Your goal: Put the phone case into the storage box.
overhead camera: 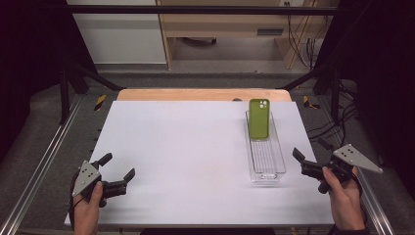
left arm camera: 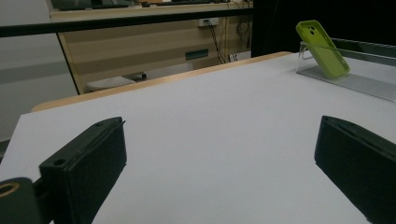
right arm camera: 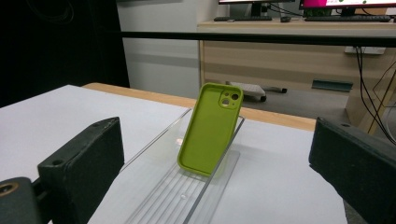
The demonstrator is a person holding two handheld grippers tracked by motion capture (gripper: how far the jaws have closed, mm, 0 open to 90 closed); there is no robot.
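The green phone case looks like matt, smooth soft plastic. The tray under it is clear, glossy, ribbed plastic. The worktop is covered in a matt white sheet over a pale wood edge. Both tongs have matt black plastic jaws.

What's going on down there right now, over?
Left gripper open, empty, low near table edge. Right gripper open, empty, beside clear tray. Green phone case leans against tray's far end, untouched. Nothing in the way.
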